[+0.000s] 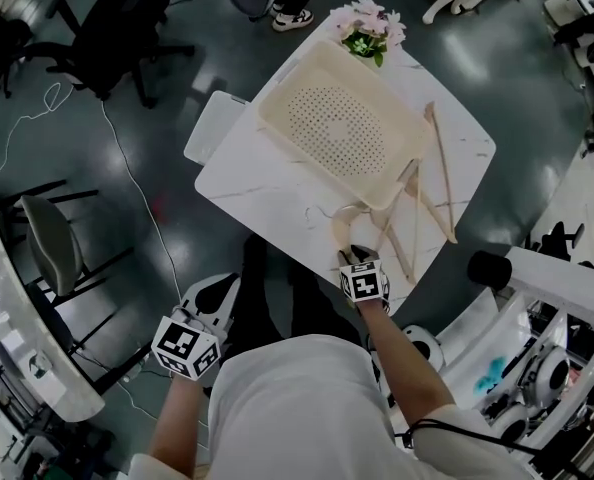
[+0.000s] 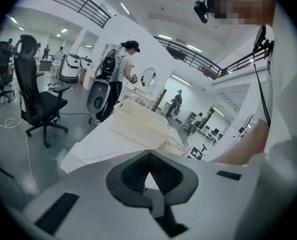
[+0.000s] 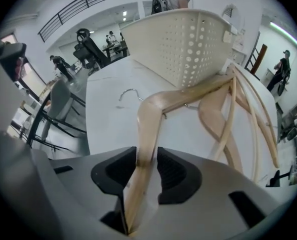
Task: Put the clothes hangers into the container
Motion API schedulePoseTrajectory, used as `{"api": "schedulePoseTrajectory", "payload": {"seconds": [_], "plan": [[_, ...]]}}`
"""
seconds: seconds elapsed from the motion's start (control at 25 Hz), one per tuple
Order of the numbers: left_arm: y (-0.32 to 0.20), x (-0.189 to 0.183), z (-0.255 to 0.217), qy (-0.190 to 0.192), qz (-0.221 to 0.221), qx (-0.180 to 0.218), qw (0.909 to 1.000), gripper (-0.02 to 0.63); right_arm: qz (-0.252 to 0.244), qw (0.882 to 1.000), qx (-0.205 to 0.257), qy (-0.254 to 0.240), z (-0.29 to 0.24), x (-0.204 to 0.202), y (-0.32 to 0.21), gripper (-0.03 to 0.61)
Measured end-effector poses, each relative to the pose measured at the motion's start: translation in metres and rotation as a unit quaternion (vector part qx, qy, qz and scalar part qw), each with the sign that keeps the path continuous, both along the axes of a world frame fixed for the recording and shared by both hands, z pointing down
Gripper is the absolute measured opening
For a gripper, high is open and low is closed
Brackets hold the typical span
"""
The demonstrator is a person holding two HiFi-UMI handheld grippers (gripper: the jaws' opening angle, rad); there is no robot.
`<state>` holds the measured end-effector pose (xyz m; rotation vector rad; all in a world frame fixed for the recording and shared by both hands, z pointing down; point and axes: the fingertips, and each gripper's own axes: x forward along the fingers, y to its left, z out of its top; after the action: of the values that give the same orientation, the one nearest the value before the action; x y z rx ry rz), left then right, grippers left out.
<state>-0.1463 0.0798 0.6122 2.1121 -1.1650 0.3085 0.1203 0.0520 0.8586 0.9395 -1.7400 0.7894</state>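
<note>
Several wooden hangers (image 1: 422, 203) lie in a loose heap on the white table (image 1: 247, 183), just beside the near right corner of the container (image 1: 277, 103). At least one leans against its wall. None is inside, so I judge the task barely begun.

Your right gripper (image 3: 147, 171) points steeply down at the nearest hanger (image 3: 149, 124), the one closest to your edge of the table and so the natural first pick. Its jaws stand wide, one on each side of that hanger's wooden arm. As far as the right gripper view shows, the pads are not squeezing the wood, though the gap is narrow and I would not swear to it. You straddle the arm below its bend, clear of the wire hook (image 3: 131, 93), which gives you flat wood to bite on rather than thin metal.

Your left gripper (image 2: 147, 170) is clenched on nothing and hangs off the table by your body, out of the way.

The hangers overlap, so once you close, lift slowly: a neighbour may catch and drag along.
</note>
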Motion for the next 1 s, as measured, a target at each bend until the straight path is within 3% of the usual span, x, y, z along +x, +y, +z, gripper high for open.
{"api": "schedulePoseTrajectory", "payload": {"seconds": [0.12, 0.24, 1.0], "plan": [[-0.001, -0.007, 0.003, 0.000, -0.004, -0.002, 1.0000, 0.008, 0.007, 0.999, 0.019, 0.032, 0.005, 0.001, -0.005, 0.113], [-0.001, -0.012, 0.005, 0.001, -0.005, -0.003, 1.0000, 0.008, 0.018, 0.999, 0.011, 0.043, 0.005, -0.001, -0.003, 0.103], [-0.014, -0.003, -0.026, -0.003, 0.056, 0.033, 0.9979, 0.008, 0.053, 0.998, 0.035, 0.007, -0.058, 0.017, 0.012, 0.098]]}}
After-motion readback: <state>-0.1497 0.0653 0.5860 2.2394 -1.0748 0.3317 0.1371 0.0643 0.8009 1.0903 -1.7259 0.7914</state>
